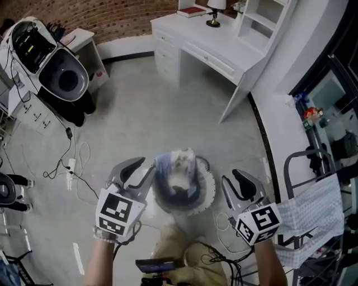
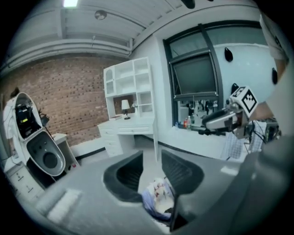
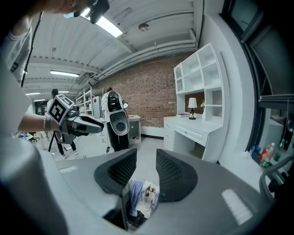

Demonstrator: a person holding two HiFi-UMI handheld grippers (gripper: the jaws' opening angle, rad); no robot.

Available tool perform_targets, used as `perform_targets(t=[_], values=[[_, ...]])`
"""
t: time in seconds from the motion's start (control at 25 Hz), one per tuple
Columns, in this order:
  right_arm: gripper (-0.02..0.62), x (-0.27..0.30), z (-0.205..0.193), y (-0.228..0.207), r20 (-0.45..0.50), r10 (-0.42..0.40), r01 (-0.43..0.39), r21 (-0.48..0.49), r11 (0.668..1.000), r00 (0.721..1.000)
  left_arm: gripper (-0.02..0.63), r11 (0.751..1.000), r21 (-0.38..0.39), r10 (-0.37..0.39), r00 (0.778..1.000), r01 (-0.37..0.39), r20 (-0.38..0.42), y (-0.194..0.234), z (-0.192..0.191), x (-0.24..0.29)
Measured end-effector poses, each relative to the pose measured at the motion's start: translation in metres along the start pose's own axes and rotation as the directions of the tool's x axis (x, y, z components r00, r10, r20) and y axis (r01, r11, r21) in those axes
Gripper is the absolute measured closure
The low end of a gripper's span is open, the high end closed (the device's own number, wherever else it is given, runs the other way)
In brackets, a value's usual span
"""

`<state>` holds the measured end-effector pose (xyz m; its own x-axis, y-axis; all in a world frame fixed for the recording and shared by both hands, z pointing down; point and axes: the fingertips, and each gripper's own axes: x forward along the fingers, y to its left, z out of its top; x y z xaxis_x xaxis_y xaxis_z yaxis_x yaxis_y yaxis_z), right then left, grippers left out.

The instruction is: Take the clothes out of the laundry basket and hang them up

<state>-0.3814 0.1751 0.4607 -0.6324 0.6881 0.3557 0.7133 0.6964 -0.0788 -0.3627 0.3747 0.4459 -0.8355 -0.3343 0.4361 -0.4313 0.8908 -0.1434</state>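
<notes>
Looking steeply down, the head view takes in a pale grey floor (image 1: pixel 162 111) that fills most of the room. A red brick wall (image 1: pixel 117 19) runs along its far edge. A white worktop (image 1: pixel 204 39) with drawers stands against the wall and bears a small lamp (image 1: pixel 213 12) and a red book (image 1: pixel 192 10). A white shelf unit (image 1: pixel 263 19) rises at its right end. At the far left sits a white pod-shaped machine (image 1: pixel 53 64) with a dark inside, and loose cables (image 1: pixel 72 165) trail over the floor near it. At the right edge a metal drying rack (image 1: pixel 295 163) carries a white checked cloth (image 1: pixel 313 215).

The round laundry basket (image 1: pixel 208 189) stands on the floor just ahead of the person, between the two grippers. The clothes (image 1: pixel 179 170) lie bunched inside it: lilac-blue fabric around a white piece with red print.

The left gripper (image 1: pixel 137 170) hangs above the basket's left side and the right gripper (image 1: pixel 236 184) above its right. Each has its jaws partly apart with nothing between the pads, the clothes showing below through the gap.
</notes>
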Motion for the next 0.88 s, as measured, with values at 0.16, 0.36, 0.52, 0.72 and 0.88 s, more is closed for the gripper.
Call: perform_targets(t=[0.16, 0.36, 0.52, 0.72, 0.88], values=[[0.476, 0.048, -0.034, -0.008, -0.066, 0.008, -0.008, 0.004, 1.0, 0.998, 0.483, 0.998, -0.054, -0.037, 0.997, 0.033, -0.07, 0.018, -0.05, 0.043], [0.476, 0.104, -0.073, -0.025, -0.121, 0.032, -0.034, -0.01, 0.999, 0.992, 0.472, 0.989, -0.137, -0.067, 0.986, 0.047, -0.151, 0.034, -0.117, 0.098], [0.476, 0.141, -0.108, -0.047, -0.155, 0.044, -0.047, -0.016, 0.999, 0.987, 0.466, 0.977, -0.212, -0.082, 0.975, 0.037, -0.207, 0.046, -0.171, 0.148], [0.476, 0.182, -0.154, -0.061, -0.186, 0.054, -0.054, 0.003, 0.999, 0.981, 0.457, 0.969, -0.245, -0.094, 0.954, 0.023, -0.285, 0.062, -0.24, 0.206], [0.476, 0.204, -0.187, -0.077, -0.206, 0.056, -0.053, 0.022, 0.998, 0.977, 0.439, 0.964, -0.266, -0.111, 0.926, 0.012, -0.36, 0.068, -0.298, 0.253]])
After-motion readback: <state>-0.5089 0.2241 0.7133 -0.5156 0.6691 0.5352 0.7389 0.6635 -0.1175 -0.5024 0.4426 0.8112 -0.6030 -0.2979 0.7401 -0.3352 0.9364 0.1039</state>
